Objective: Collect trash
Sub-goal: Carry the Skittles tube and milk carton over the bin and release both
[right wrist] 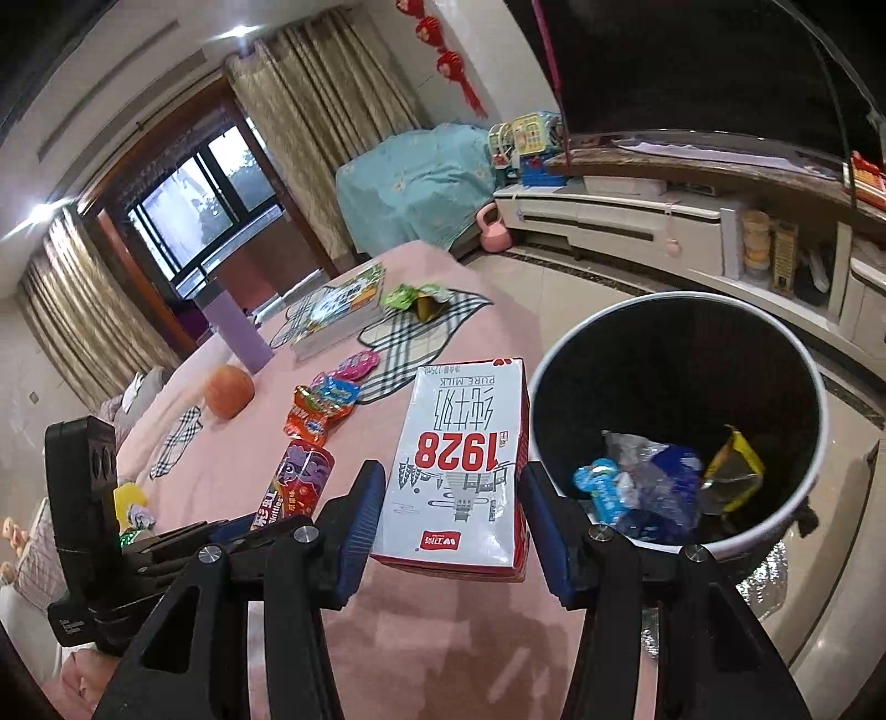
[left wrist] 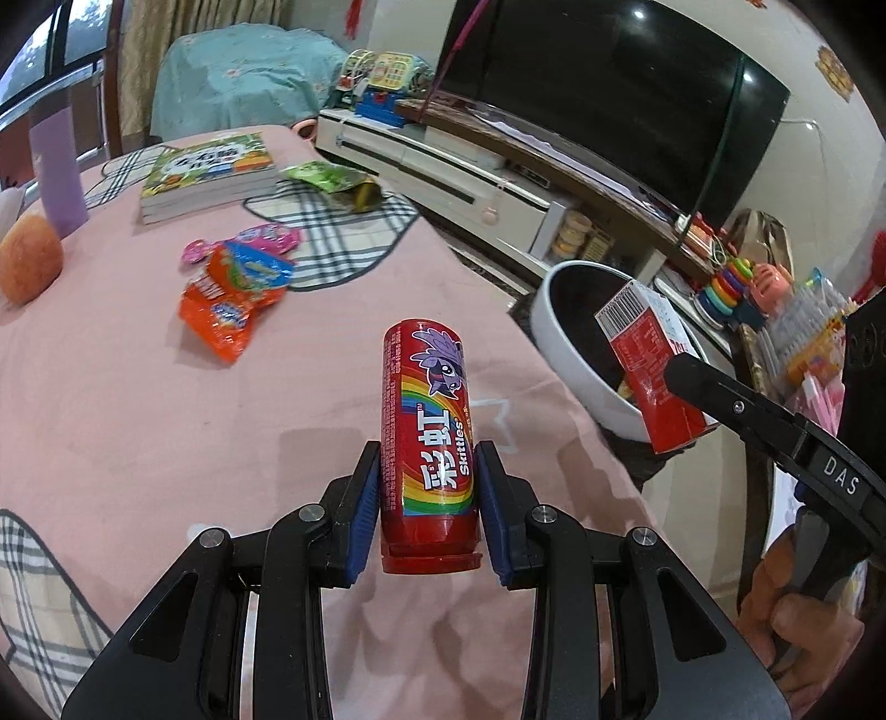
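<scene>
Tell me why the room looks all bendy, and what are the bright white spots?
Both views come through fisheye lenses, so straight things bow: the TV stand curves in the left wrist view, the curtains lean in the right wrist view. The white spots are lamp glare, on the TV and on the ceiling. Corners go dark.

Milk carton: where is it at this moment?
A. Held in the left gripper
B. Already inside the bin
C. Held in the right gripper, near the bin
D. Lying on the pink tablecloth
C: the milk carton sits between the right gripper fingers, beside the bin, which holds only wrappers; the left gripper holds the Skittles tube.
</scene>
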